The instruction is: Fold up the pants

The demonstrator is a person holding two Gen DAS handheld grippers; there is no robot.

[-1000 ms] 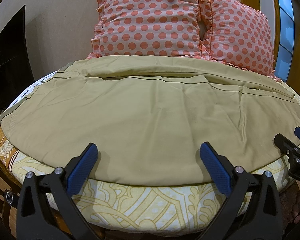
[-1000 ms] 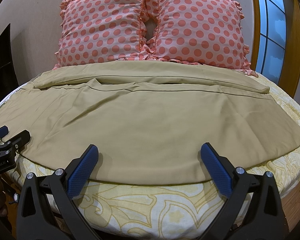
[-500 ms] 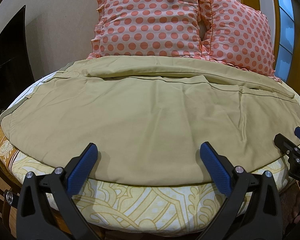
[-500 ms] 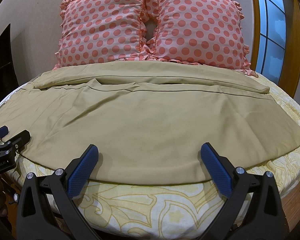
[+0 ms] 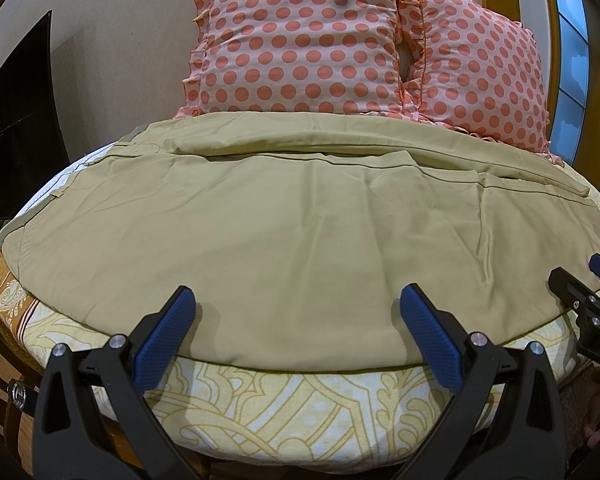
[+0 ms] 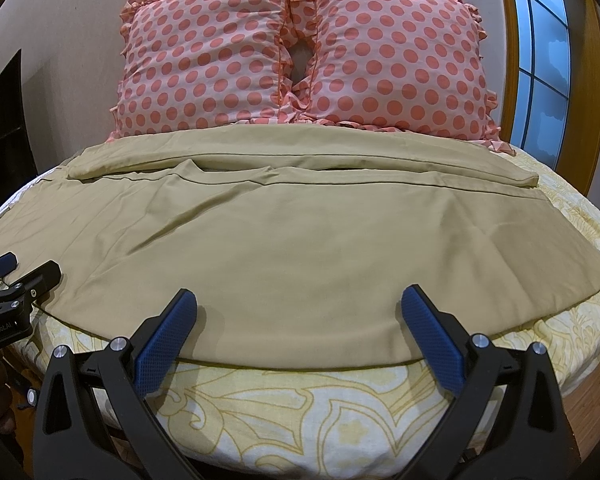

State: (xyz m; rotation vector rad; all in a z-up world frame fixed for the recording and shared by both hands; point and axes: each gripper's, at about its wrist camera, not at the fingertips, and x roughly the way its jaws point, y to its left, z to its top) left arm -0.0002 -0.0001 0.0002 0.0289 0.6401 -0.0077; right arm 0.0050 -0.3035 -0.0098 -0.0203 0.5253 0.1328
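Pants [image 5: 300, 240] lie spread flat on the bed [image 5: 300, 408], below the pillows [image 6: 300, 52]; folding seems unstarted; left tongs [image 5: 296, 320] and right tongs [image 6: 298, 318] spread wide, empty

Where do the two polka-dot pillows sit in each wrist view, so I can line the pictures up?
Left wrist: polka-dot pillows at top, right of centre, behind the khaki pants.
Right wrist: pillows top centre, behind the pants.
Shared landmark: the gap between the two pillows.
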